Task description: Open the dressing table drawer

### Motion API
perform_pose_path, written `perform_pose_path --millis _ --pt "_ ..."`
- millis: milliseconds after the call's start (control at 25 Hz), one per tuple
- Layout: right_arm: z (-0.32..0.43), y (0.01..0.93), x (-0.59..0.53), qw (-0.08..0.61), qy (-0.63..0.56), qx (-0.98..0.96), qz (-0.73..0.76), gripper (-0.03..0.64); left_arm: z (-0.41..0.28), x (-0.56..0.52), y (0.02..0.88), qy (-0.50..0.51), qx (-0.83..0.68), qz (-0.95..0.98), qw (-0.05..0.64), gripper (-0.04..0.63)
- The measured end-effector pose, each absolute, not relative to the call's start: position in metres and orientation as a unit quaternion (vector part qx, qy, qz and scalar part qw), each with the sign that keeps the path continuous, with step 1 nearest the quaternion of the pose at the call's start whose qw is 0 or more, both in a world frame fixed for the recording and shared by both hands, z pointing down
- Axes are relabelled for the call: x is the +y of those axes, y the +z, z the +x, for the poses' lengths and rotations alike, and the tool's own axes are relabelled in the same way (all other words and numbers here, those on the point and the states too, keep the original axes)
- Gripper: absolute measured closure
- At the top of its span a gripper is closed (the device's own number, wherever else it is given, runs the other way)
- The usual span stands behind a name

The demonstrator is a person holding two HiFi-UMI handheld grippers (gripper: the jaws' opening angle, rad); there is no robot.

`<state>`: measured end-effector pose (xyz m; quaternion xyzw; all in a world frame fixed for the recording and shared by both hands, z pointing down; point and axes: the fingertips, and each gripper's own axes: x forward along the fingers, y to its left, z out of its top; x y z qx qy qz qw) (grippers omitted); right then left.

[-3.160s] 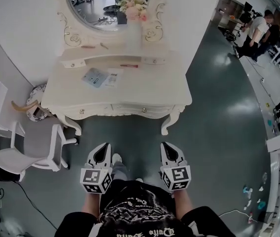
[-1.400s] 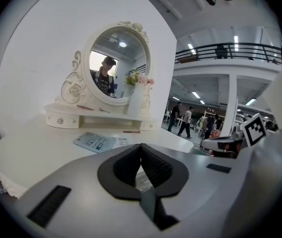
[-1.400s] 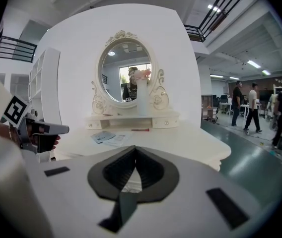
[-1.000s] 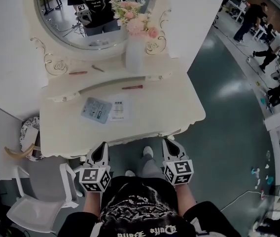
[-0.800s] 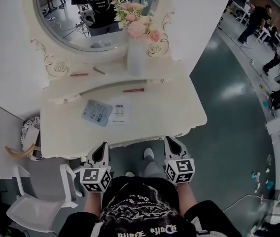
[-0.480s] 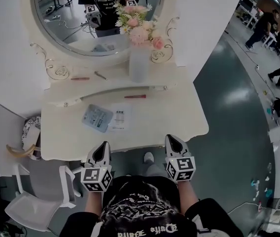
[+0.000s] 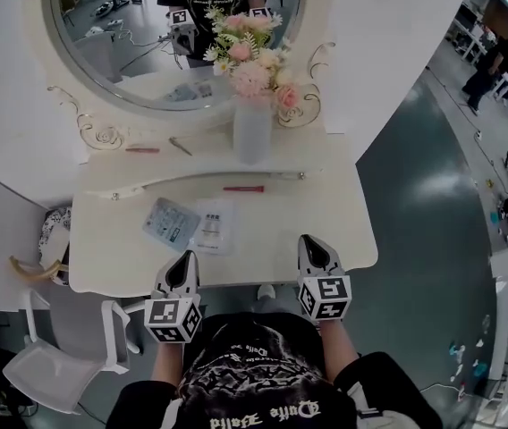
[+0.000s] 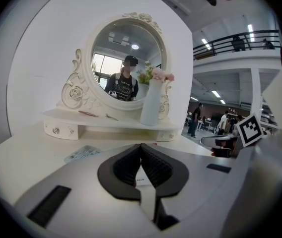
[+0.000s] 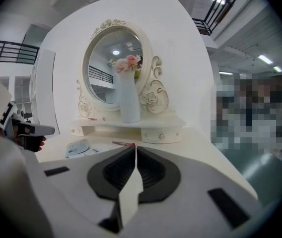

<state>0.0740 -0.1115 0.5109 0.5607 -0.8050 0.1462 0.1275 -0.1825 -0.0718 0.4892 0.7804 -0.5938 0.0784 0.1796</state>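
The white dressing table (image 7: 334, 217) stands in front of me with an oval mirror (image 7: 147, 43). Its front drawers are hidden under the tabletop in the head view. The raised shelf (image 7: 191, 172) has a small knobbed drawer at each end, one in the left gripper view (image 8: 56, 130) and one in the right gripper view (image 9: 160, 135). My left gripper (image 7: 186, 256) (image 8: 141, 146) is shut and empty over the table's front edge. My right gripper (image 7: 306, 239) (image 9: 135, 148) is also shut and empty, a little further in over the tabletop.
A white vase (image 7: 252, 132) of pink flowers stands on the shelf. A red pen (image 7: 243, 189) and two flat packets (image 7: 169, 224) lie on the tabletop. A white chair (image 7: 48, 374) stands at the left. People stand far off at the right (image 7: 495, 61).
Both grippers have moved forward to the table and now reach over its front edge. The table's front with its knobbed drawers has slipped out of sight under the tabletop.
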Motion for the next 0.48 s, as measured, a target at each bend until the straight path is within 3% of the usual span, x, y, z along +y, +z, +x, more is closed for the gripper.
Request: perform_pose_path --millis 480 --pt "0.103 0.520 -0.177 0.136 0.161 -0.810 0.547 0.603 -0.143 -0.109 0.497 0.081 -0.611 0.764 0.193 0.578"
